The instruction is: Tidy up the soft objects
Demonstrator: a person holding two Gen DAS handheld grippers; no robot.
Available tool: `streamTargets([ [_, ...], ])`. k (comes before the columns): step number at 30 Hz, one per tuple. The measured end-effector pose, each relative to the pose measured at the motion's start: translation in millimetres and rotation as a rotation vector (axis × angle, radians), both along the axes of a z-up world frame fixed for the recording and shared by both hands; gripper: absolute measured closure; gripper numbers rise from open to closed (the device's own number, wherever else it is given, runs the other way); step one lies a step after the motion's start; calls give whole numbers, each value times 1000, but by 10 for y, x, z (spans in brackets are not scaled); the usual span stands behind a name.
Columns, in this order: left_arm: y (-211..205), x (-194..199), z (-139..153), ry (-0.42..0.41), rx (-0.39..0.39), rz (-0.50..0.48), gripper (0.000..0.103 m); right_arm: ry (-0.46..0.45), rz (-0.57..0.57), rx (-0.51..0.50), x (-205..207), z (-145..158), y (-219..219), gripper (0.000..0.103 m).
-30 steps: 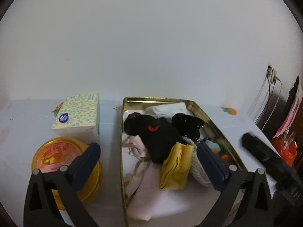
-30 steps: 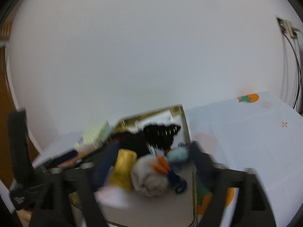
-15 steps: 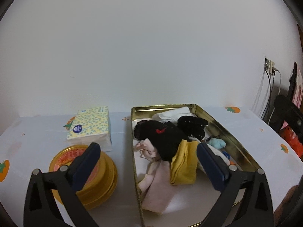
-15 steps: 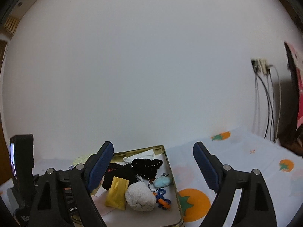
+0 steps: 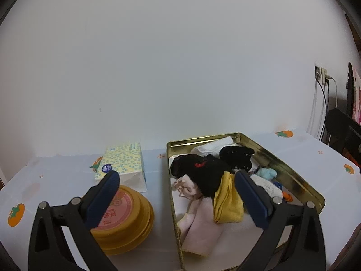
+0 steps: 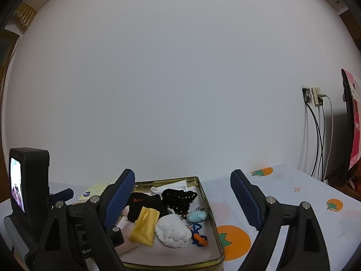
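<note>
A gold metal tin [image 5: 286, 167] [image 6: 208, 205] sits on the table, holding several soft items: black socks [image 5: 203, 171] [image 6: 178, 197], a yellow cloth [image 5: 226, 199] [image 6: 145, 225], a pink sock [image 5: 200, 225], a rolled white sock [image 6: 172, 229] and a small light-blue plush [image 5: 266, 173] [image 6: 196, 216]. My left gripper [image 5: 176, 185] stands open above the tin's near left edge, nothing between its fingers. My right gripper [image 6: 182, 187] is open too, raised over the tin's near right side and empty.
A patterned tissue pack [image 5: 123, 164] lies left of the tin, with a round yellow container [image 5: 126, 214] in front of it. The tablecloth [image 6: 293, 203] bears orange fruit prints. Wall sockets with cables [image 6: 313, 97] are at the right. The left gripper's body with a screen [image 6: 27, 185] shows at left.
Both grippers have pulled back and levelled out, so the tin looks farther away. The right gripper rose and swung its view rightward; its blur has gone. Both stay open.
</note>
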State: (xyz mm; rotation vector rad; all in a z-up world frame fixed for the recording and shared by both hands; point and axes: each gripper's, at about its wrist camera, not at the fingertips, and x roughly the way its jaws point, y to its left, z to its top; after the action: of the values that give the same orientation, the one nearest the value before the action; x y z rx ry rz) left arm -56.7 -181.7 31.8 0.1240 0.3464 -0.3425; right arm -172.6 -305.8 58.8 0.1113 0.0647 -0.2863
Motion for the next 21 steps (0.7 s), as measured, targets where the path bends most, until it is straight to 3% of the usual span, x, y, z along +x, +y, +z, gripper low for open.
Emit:
streamTargets([
  [12,67,-68,21,-12,-26,12,0,13,16,-43,-35,-40,111,14],
  [21,91,-68,15,1,-38,18,0,-5,-1,-22,-90,-38,74,14],
])
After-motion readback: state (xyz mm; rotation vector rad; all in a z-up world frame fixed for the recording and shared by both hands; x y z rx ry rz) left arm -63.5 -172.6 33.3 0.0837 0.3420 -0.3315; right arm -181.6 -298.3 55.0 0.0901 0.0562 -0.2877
